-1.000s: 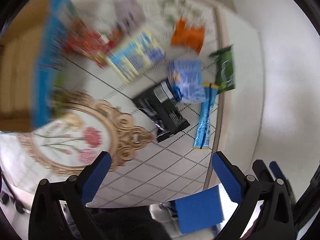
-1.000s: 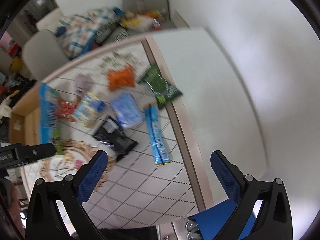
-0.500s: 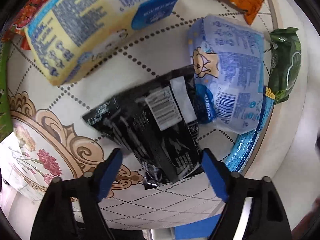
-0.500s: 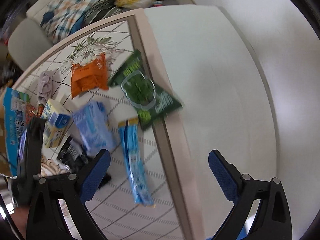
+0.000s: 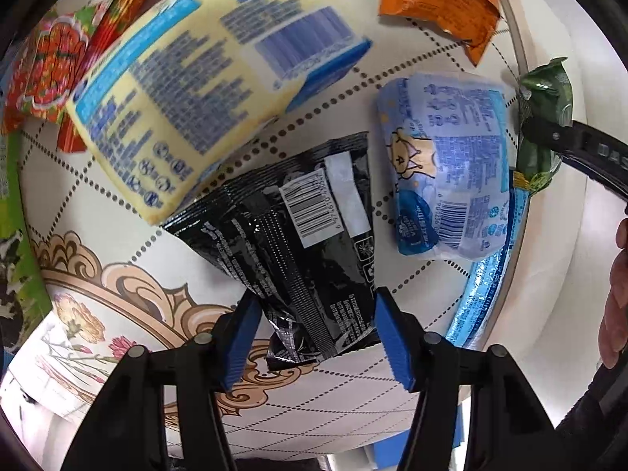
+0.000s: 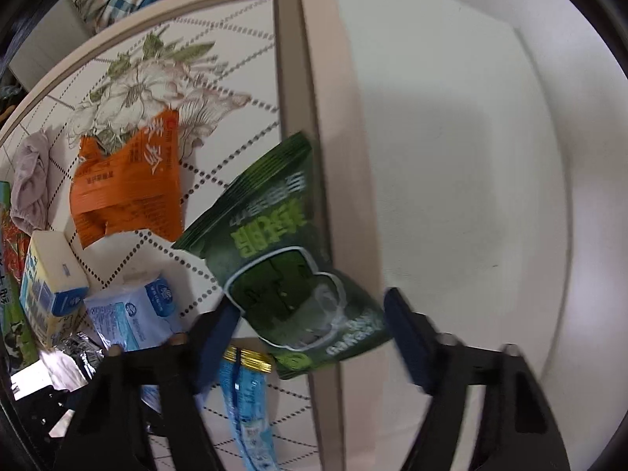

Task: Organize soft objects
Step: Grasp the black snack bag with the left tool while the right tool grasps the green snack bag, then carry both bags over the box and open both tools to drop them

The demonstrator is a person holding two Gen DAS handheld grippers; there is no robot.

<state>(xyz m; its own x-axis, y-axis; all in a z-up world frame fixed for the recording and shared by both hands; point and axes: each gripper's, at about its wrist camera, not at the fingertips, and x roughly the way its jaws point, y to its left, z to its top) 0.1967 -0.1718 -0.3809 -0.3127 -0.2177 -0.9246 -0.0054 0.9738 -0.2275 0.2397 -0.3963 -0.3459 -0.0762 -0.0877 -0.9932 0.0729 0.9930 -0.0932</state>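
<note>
In the left wrist view my left gripper (image 5: 316,333) is open, its blue pads on either side of the near end of a black foil packet (image 5: 290,243) lying on the patterned tablecloth. In the right wrist view my right gripper (image 6: 310,337) is open with a dark green snack bag (image 6: 282,267) between its fingers, at the table's edge. The green bag also shows in the left wrist view (image 5: 543,117). Whether the pads touch the packs I cannot tell.
Around the black packet lie a yellow-and-blue pack (image 5: 204,90), a pale blue tissue pack (image 5: 447,165), an orange pouch (image 5: 439,4), a long blue sachet (image 5: 486,278) and a red floral pack (image 5: 51,70). A grey cloth (image 6: 31,180) lies far left. The table rim (image 6: 310,90) borders white floor.
Both grippers have dropped close to the table. The left has closed in around the black packet's end. The right has moved up around the green bag.
</note>
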